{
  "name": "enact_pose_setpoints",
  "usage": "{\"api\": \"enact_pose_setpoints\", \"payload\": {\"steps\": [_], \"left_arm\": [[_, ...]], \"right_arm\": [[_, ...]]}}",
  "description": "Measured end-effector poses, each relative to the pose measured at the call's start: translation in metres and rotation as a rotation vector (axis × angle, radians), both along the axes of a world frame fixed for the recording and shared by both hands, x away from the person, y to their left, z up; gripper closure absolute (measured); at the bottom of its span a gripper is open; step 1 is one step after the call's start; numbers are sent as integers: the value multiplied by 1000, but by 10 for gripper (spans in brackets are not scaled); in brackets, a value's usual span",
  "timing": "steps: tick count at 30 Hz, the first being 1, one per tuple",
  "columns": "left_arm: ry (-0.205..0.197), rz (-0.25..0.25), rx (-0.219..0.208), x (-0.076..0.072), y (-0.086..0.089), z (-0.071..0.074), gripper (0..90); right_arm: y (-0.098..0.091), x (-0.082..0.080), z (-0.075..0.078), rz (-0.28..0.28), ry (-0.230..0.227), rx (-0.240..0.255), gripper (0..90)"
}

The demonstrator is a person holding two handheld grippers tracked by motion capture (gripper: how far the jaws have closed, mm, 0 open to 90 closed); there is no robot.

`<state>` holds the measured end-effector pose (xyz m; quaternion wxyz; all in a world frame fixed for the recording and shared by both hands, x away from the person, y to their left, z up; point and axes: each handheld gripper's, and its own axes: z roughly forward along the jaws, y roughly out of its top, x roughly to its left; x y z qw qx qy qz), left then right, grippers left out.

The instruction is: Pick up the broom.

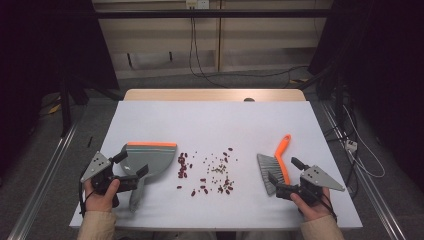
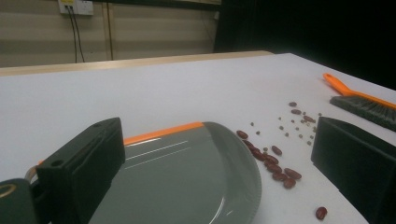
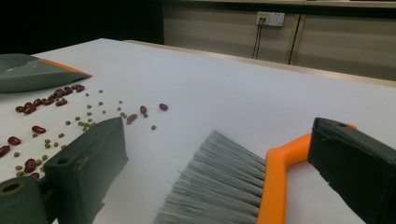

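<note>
A white worktop point(image 1: 215, 120) is carrying one dustpan point(image 1: 147, 160), one brush point(image 1: 275, 167) and scattered beans point(image 1: 207, 172) lying between them. The left claw point(image 1: 132, 170) is gaping wide, straddling the dustpan's handle end without gripping it. The right claw point(image 1: 282, 180) is gaping wide around the brush's orange back, also not gripping.

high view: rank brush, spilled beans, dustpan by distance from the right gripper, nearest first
1. Brush: just left of the right gripper, its bristles by the jaws.
2. Spilled beans: mid-table, further left.
3. Dustpan: far left, by the left gripper.
</note>
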<state>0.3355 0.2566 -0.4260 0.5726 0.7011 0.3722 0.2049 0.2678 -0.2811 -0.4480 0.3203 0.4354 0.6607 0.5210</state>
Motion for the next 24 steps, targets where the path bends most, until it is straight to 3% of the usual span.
{"api": "enact_pose_setpoints", "payload": {"steps": [13, 15, 16, 24], "left_arm": [[-3, -8, 6, 0, -2, 2, 27], [-1, -10, 10, 0, -2, 2, 27], [0, -12, 11, 1, -2, 2, 26], [-3, -11, 8, 1, -2, 3, 26]], "right_arm": [[-1, 6, 2, -1, 24, -9, 36], [-2, 10, 3, -9, 34, -10, 34], [-2, 15, 5, -23, 47, -37, 34], [-9, 32, 12, -82, 78, -13, 42]]}}
